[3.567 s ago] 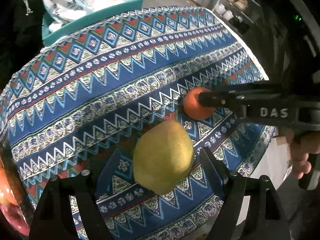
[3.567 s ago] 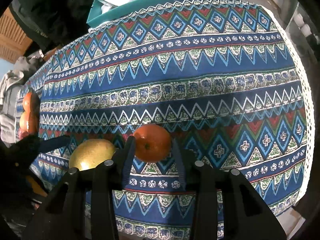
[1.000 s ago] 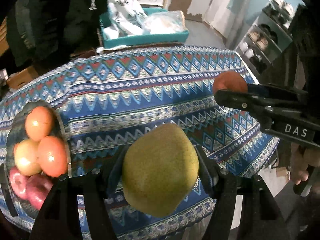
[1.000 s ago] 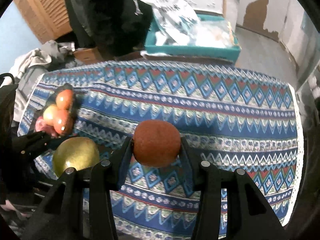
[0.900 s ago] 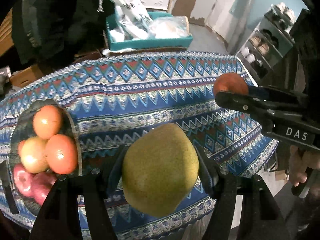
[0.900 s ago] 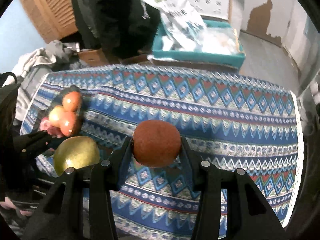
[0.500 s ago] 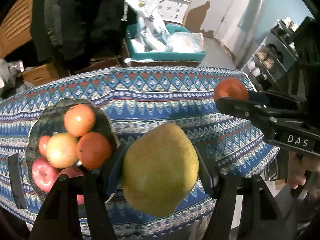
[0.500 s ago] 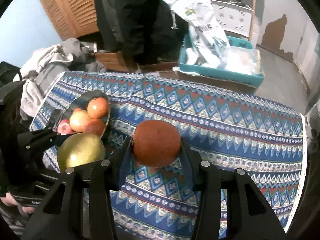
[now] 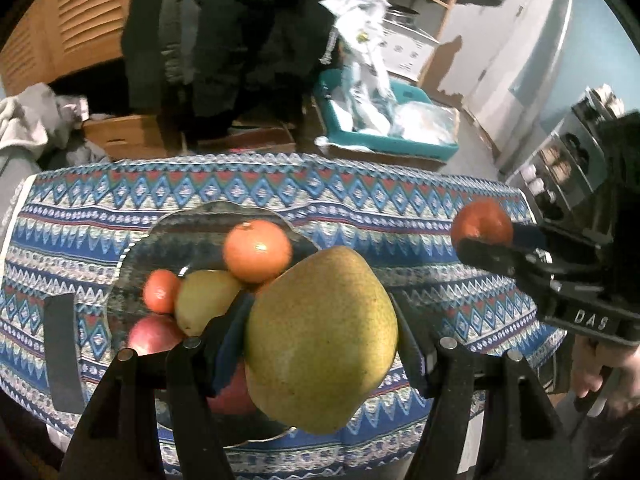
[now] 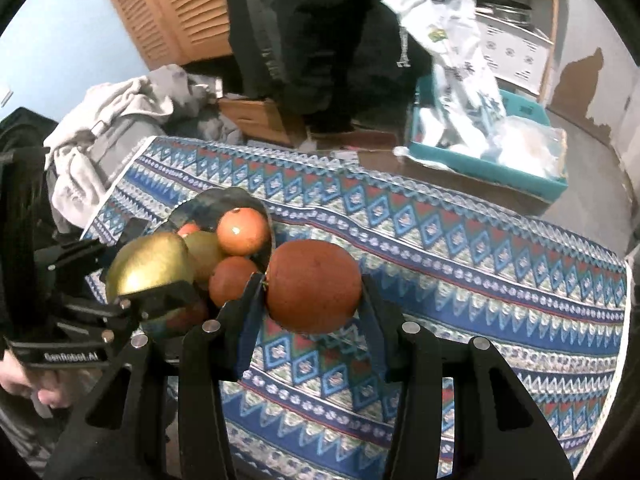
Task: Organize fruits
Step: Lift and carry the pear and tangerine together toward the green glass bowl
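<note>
While both hands carry fruit above the table (image 9: 400, 200), what matters for the coming move is where each load hangs relative to the bowl (image 9: 168, 232), the dark glass dish on the patterned cloth. The left tongs (image 9: 320, 340) are partly closed on a pear (image 9: 320, 340), pads pressing its two sides. The pear's long axis runs away from the camera, narrow end toward the bowl. In the left wrist view the pear overlaps the bowl's near right rim, so it seems to hang just above that edge, with the fruit pile beyond it and to the left.

The right tongs (image 10: 314, 292) are nearly closed on an orange (image 10: 314, 292), clamped across its middle. In the right wrist view the orange sits just right of the bowl (image 10: 240, 196), over bare cloth, not yet above the rim.

By that reading the left hand is the nearer of the two and the pear looks likely to go in first, with the orange following from the right side.

Inside the bowl lie two oranges (image 9: 258, 250), a smaller orange fruit, a yellow one and red apples (image 9: 154, 334), heaped toward the near side. The free space is at the far side of the bowl, so either load would probably have to pass over the heap.
</note>
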A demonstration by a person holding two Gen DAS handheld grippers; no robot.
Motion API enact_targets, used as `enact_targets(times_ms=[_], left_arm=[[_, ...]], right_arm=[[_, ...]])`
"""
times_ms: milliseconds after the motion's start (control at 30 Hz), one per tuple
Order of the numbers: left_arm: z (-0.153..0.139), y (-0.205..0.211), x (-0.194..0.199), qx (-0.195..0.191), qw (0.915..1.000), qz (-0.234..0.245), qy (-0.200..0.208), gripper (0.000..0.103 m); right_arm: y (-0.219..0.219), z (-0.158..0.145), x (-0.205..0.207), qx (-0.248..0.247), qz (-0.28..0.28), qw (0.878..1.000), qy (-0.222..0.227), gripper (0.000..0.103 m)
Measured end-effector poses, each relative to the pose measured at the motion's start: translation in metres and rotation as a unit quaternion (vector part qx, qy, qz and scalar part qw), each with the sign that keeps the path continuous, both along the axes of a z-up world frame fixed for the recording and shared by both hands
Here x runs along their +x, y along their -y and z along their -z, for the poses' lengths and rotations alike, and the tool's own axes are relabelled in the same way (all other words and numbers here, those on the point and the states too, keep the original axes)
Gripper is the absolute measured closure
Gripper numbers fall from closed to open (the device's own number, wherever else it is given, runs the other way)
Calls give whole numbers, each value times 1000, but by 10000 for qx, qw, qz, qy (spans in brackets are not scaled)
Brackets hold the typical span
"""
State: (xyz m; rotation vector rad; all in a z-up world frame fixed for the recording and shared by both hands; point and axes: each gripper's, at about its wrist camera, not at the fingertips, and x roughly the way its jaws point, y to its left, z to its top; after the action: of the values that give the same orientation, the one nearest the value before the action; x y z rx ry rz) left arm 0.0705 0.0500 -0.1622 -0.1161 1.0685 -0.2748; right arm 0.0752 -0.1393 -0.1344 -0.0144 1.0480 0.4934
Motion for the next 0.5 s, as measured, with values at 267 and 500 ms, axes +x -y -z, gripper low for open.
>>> enact_targets(times_ms=[267,500], left_arm=[[-2,-37,9,33,9997,-256,11,34],[5,-64,16,69,9990,-438,-63,34]], right_arm=[[-37,7,7,8,-300,9995,-76,57],[-68,17,10,35,-590,9981,-194,57]])
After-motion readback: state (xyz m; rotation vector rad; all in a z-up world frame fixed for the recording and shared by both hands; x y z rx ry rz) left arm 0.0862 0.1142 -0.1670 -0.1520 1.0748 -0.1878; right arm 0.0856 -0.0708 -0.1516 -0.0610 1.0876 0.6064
